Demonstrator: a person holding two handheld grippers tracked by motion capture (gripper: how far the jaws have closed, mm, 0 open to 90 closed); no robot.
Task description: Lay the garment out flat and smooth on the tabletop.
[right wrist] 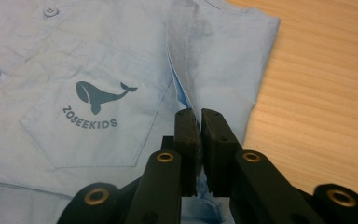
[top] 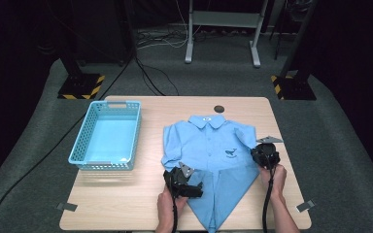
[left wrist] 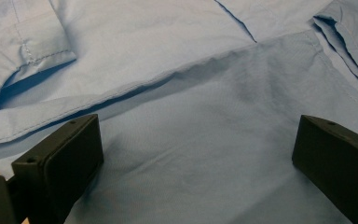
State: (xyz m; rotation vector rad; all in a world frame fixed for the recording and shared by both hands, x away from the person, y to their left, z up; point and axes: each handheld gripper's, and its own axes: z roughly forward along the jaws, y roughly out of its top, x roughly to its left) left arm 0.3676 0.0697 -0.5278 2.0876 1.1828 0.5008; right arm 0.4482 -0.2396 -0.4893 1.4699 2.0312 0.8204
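Observation:
A light blue child's shirt [top: 209,143] lies front up on the wooden table [top: 126,199], collar to the far side. Its lower part is folded into a point that reaches the near edge. A whale logo [right wrist: 103,95] marks the chest pocket. My left gripper [top: 194,187] hovers over the shirt's lower left fold, and its jaws stand wide open above the cloth [left wrist: 191,93]. My right gripper [right wrist: 199,116] is shut on the shirt's right side fold beside the pocket; in the high view the right gripper [top: 261,154] sits at the shirt's right edge.
A light blue plastic basket [top: 108,136] stands on the left half of the table. A small dark disc [top: 218,108] lies near the far edge. Bare wood [right wrist: 326,84] stretches to the right of the shirt. Tape marks sit at the table's near corners.

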